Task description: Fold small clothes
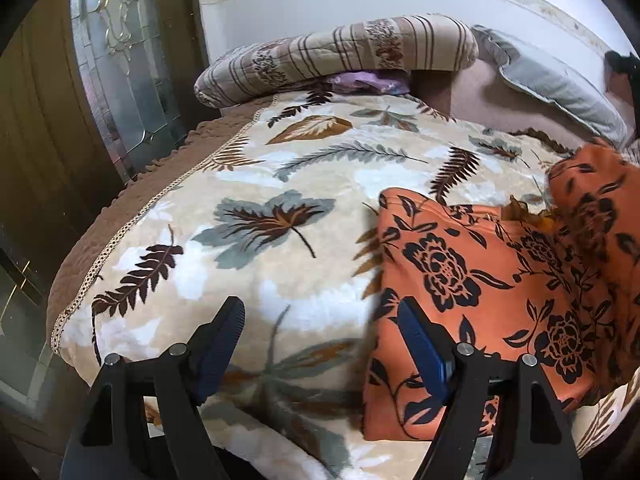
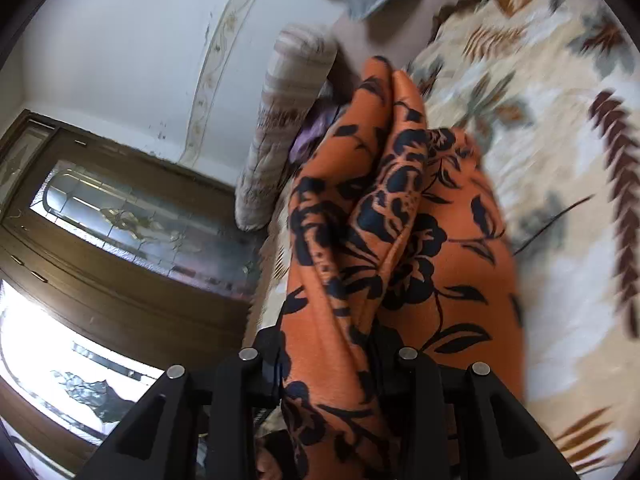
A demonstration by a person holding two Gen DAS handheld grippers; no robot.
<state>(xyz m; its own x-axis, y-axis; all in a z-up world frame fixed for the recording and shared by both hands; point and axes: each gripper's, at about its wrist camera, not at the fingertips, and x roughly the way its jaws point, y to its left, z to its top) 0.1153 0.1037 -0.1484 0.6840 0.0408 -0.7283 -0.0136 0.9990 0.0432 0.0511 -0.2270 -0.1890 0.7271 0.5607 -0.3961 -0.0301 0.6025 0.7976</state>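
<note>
Orange floral garment (image 2: 360,240), apparently clamped in right jaws

Orange garment (image 1: 480,280) with black flowers on a cream blanket (image 1: 248,208)

The blanket bears brown and grey leaves; beyond it lies a beige, brown-striped pillow (image 1: 340,56).

Left of the orange floral garment (image 1: 480,280), the leaf-print blanket (image 1: 248,208) lies bare out to the bed's brown edge (image 1: 132,184), leaving open passage there. At the head, a striped pillow (image 1: 340,52) and a grey pillow (image 1: 560,84) block the way. The garment's raised fold (image 2: 380,220) fills the space ahead of the right tool (image 2: 328,360).
</note>
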